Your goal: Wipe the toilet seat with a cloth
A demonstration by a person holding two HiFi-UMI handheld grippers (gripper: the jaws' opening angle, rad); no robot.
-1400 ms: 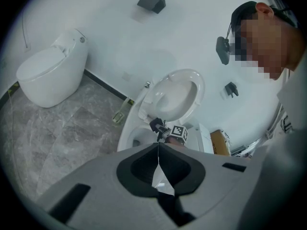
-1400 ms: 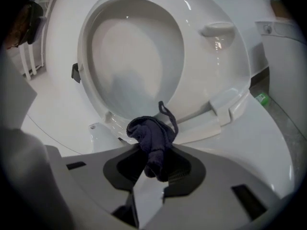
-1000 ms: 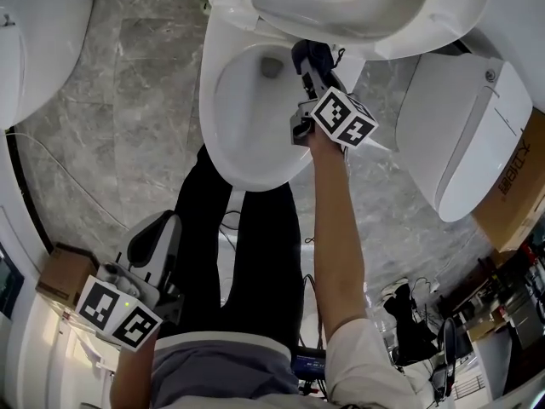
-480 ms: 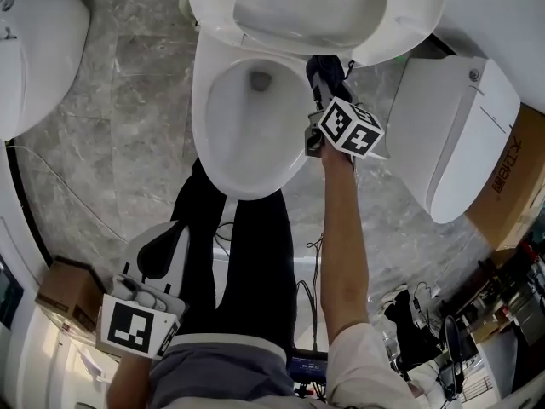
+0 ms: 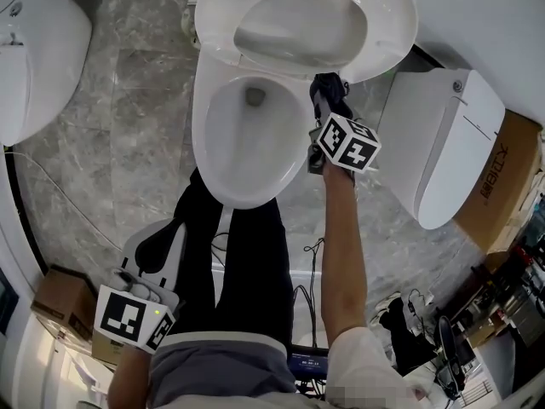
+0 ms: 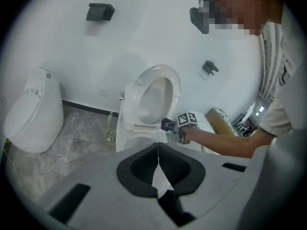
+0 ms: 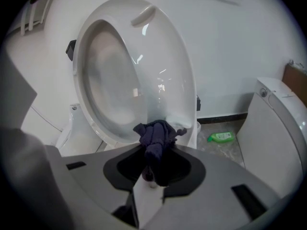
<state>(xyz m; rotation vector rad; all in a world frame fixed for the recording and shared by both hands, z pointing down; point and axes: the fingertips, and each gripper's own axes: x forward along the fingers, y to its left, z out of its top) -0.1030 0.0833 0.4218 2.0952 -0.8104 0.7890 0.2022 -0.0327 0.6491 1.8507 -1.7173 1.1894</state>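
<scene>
Wiping step: my right gripper (image 5: 326,106), centre frame, pinches the dark cloth (image 7: 156,135) by the lower edge of the raised toilet seat (image 7: 184,75), where I judge it needs pressing on and sweeping along, while my left gripper (image 6: 157,152), lower left, hangs pressed together, empty.

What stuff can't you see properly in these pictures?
- Whether the cloth in the right hand-held gripper touches the raised toilet seat: the right gripper view shows it in front, not the gap, and in the head view it is too small.
- The label on the green bottle: too small in the right gripper view.
- How the left hand-held gripper closes, in the head view: its marker cube hides the jaws.
</scene>
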